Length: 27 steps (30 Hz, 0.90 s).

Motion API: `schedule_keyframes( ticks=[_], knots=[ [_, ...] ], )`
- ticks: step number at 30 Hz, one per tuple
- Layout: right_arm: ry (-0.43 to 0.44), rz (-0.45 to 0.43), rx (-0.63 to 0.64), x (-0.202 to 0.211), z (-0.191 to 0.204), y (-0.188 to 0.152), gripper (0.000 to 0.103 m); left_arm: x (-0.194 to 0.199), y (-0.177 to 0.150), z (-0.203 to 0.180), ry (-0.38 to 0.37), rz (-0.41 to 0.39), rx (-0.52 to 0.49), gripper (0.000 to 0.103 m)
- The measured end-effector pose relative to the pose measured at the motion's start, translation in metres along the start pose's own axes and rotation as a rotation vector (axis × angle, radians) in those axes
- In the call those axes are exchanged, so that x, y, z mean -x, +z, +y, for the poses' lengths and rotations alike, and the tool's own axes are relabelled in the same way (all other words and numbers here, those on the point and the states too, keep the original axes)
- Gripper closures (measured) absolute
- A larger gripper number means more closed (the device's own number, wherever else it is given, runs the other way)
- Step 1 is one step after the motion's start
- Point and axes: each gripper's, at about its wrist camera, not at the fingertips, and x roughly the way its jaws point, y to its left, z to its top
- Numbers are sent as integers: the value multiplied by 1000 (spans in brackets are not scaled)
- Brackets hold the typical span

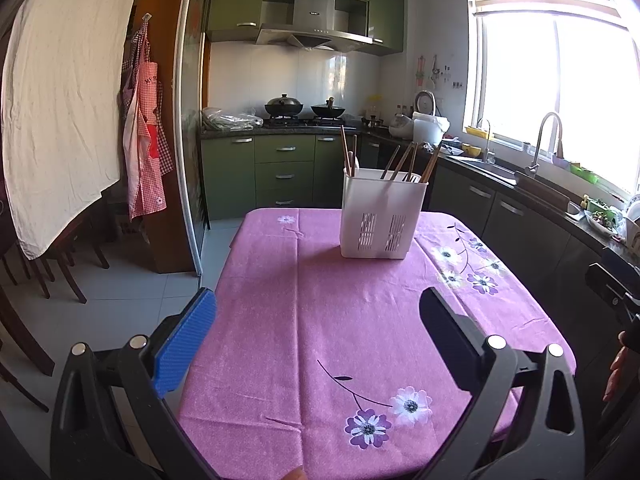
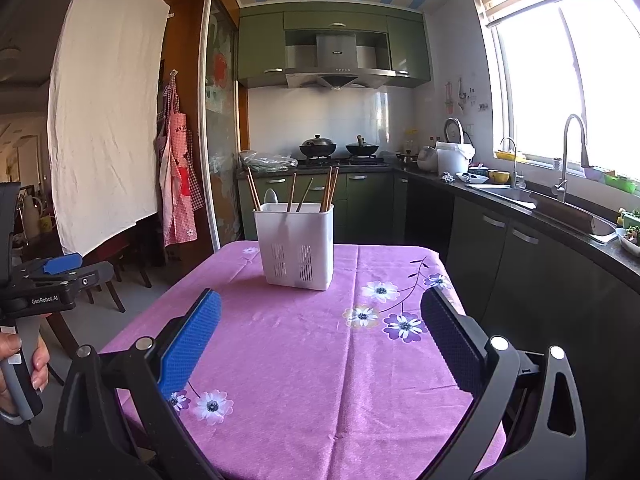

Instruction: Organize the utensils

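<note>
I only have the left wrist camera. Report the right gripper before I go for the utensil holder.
Observer: The right gripper is open, with nothing between its fingers.
Operator: Give me its aim.
Observer: It faces the white utensil holder, which sits slightly left of centre in its view.
Operator: Check what is left of my frame.
Observer: A hand is wrapped around the grey handle of the left gripper.
</note>
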Motion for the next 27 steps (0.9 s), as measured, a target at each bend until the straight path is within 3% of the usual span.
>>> schedule_keyframes(
  ticks=[27],
  knots=[
    [13, 25, 0, -8, -2, -5, 5, -2, -2, 5, 14, 13, 13, 7]
  ],
)
